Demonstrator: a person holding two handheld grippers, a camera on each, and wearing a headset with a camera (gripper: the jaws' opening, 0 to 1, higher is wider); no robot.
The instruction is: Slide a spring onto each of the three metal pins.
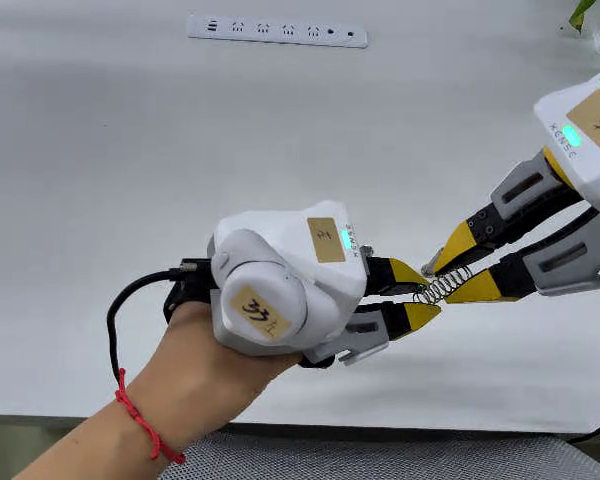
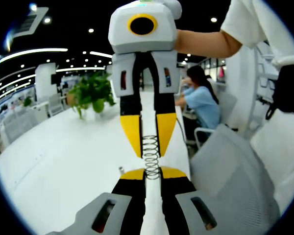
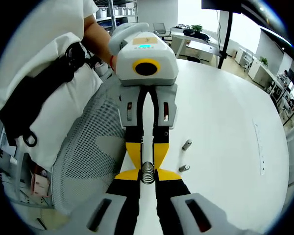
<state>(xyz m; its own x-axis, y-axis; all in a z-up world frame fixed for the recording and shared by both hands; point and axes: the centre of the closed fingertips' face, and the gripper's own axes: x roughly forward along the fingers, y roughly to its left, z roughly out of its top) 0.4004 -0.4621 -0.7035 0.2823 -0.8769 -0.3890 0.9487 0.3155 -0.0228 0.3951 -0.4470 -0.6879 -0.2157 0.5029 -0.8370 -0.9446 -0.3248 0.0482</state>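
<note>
White counter (image 1: 180, 150) spreads wide beyond both tools, its near edge close by them, over a mesh chair seat (image 1: 380, 460). The right gripper view picks out a near pin (image 3: 184, 168) and a far pin (image 3: 186, 144) on the counter; the head view shows a power strip (image 1: 277, 30) far back. The spring (image 1: 445, 285), a thin bright coil, bridges the left tool (image 1: 427, 293) and the right tool (image 1: 458, 270), each clamped on one end.
</note>
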